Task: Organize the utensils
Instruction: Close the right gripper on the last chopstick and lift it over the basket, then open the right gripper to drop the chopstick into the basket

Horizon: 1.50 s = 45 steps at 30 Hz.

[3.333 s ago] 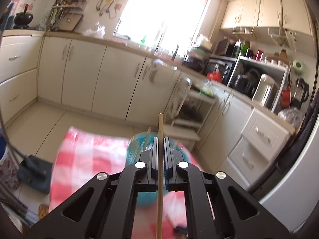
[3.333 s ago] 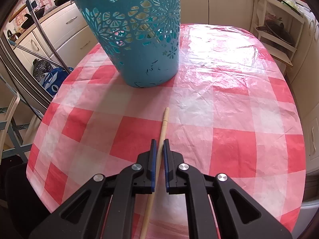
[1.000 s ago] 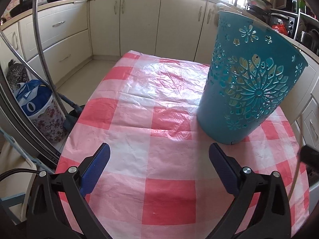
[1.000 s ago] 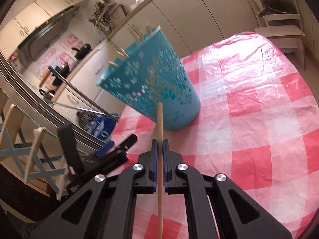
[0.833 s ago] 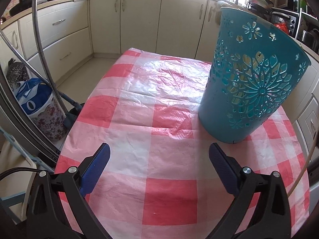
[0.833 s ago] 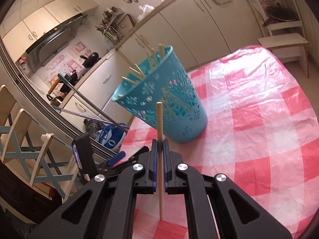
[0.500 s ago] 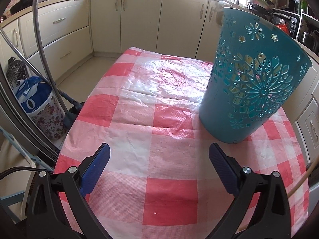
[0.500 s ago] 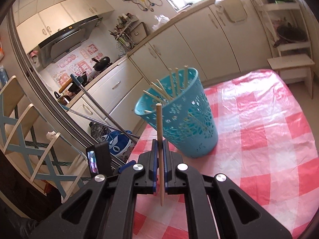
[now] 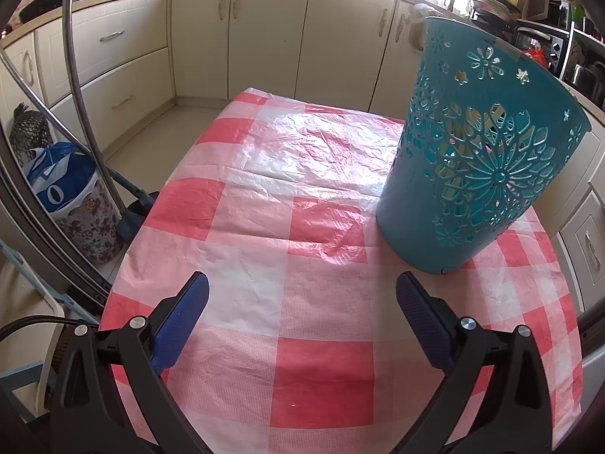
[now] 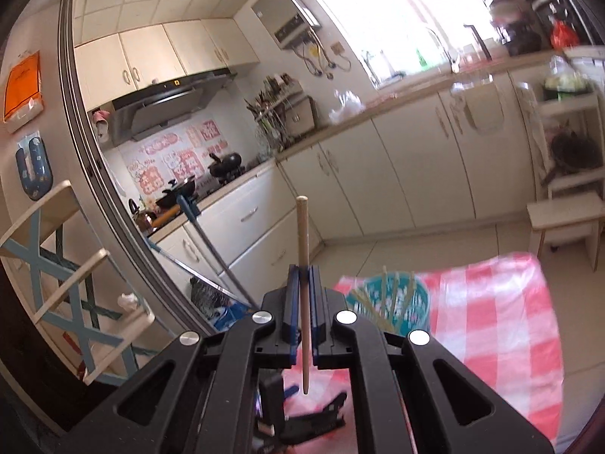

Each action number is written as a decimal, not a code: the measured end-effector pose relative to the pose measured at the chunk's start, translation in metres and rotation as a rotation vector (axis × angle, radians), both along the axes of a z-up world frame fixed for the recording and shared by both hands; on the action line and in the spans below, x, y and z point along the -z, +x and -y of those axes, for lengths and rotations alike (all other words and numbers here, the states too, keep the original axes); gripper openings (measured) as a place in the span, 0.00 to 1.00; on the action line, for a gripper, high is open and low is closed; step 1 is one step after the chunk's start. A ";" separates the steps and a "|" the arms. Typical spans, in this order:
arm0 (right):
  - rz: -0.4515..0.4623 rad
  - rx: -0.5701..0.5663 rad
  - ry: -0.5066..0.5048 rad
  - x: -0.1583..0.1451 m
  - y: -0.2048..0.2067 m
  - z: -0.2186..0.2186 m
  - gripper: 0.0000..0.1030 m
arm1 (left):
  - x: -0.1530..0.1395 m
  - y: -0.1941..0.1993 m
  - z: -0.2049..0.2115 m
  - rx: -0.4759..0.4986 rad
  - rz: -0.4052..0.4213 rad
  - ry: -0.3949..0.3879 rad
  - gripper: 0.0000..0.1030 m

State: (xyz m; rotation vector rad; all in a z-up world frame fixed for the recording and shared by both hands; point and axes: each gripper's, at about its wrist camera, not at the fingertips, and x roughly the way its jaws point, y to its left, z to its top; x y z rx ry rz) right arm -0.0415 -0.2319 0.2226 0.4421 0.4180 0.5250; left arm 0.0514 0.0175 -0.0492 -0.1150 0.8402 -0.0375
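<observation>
Right gripper point(image 10: 302, 276) clamped on a wooden chopstick point(image 10: 302, 234), held upright and high above the teal basket point(image 10: 389, 302), which already bristles with other sticks; left gripper point(image 9: 302, 314) spread wide and empty, low over the checked tablecloth point(image 9: 302, 378) just beside that basket. Carry-to-basket step, judged near its end: next, stick tip lowered over the rim, then released. Red-and-white plastic cloth, wrinkled and glossy, amid cream kitchen cabinets point(image 9: 264, 38).
</observation>
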 end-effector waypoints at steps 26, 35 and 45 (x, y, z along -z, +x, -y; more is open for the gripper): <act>-0.203 0.168 -0.351 0.104 0.091 -0.055 0.13 | 0.001 0.003 0.001 -0.001 -0.015 0.002 0.93; -0.208 0.229 -0.316 0.091 0.031 -0.038 0.54 | 0.000 -0.008 -0.009 -0.052 -0.051 0.042 0.93; -0.304 0.342 -0.397 0.099 -0.079 -0.037 0.93 | -0.064 -0.091 -0.033 -0.083 -0.001 0.080 0.93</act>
